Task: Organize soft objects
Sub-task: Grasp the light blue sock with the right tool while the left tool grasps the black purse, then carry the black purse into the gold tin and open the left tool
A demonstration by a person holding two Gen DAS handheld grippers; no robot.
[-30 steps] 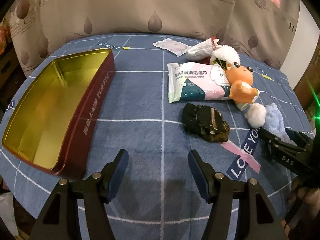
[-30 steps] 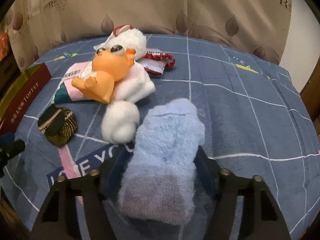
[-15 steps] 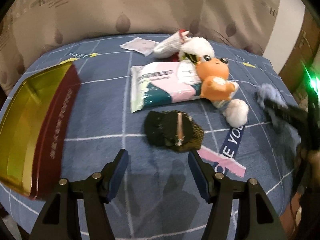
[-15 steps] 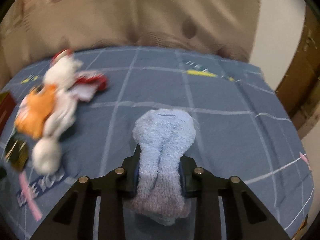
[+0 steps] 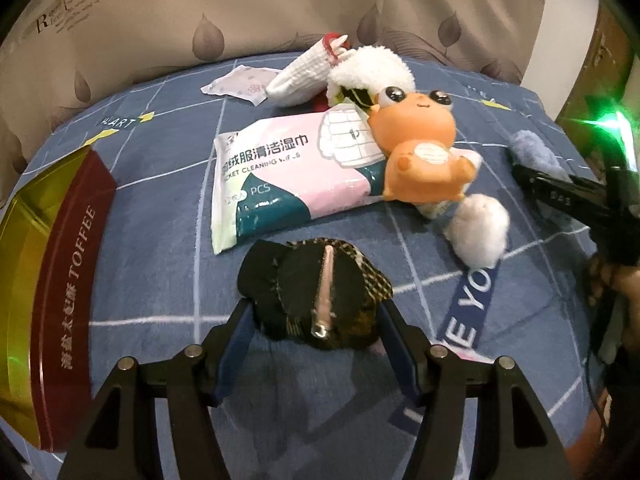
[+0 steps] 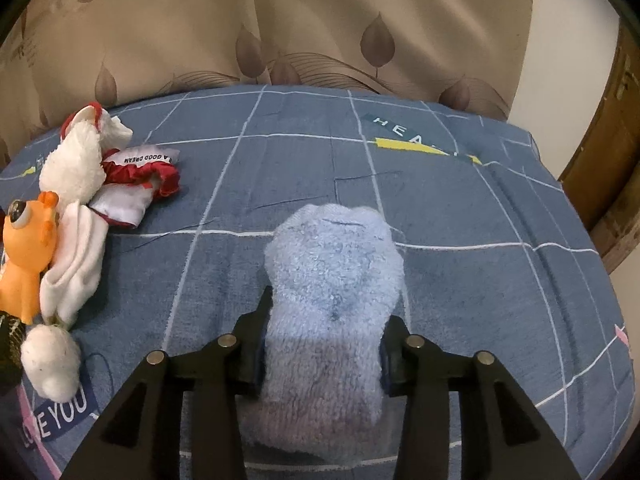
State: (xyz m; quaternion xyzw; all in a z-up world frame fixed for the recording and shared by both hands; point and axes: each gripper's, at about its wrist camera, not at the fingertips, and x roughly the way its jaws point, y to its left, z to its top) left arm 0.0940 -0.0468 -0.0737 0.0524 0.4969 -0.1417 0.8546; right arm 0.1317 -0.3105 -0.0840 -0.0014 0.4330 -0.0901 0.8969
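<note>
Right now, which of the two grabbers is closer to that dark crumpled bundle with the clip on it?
The left gripper. Its fingers sit on either side of the dark bundle, not yet closed. The right gripper is farther off to the right, clamped on the blue fuzzy sock.

Blue grid blanket point(image 5: 160, 168) fills the middle of both views. Beige leaf curtain point(image 6: 320, 32) across the top. Wood door frame point(image 6: 616, 184) at right edge, white wall point(image 6: 560, 60) beside it.
</note>
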